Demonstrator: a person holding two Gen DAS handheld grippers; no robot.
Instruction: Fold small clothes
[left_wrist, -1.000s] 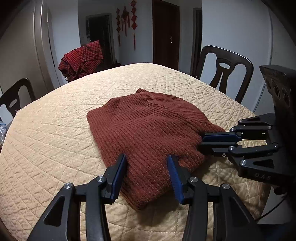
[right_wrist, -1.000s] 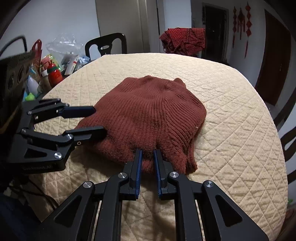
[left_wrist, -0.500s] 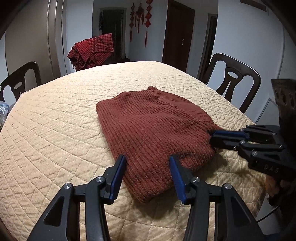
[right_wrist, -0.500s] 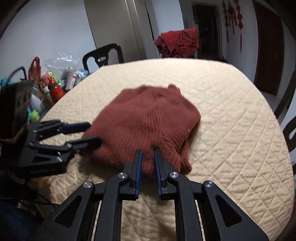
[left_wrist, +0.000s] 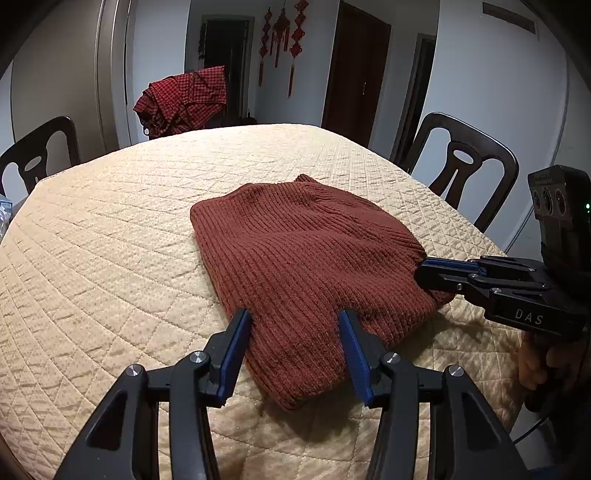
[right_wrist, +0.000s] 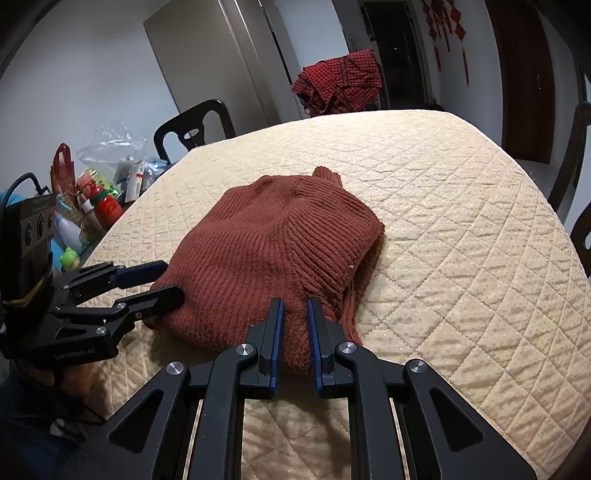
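Right wrist view: right hand-held gripper pinches the sweater hem (rust-brown knit); left hand-held gripper spread over it.

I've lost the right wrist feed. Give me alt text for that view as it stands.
The right gripper is shut on the near edge of a rust-brown knit sweater lying folded on a beige quilted table. At left, the left gripper straddles the sweater's edge with jaws apart.

place: home dining room | signs: quilted table; dining chairs; red wall ornaments; doors
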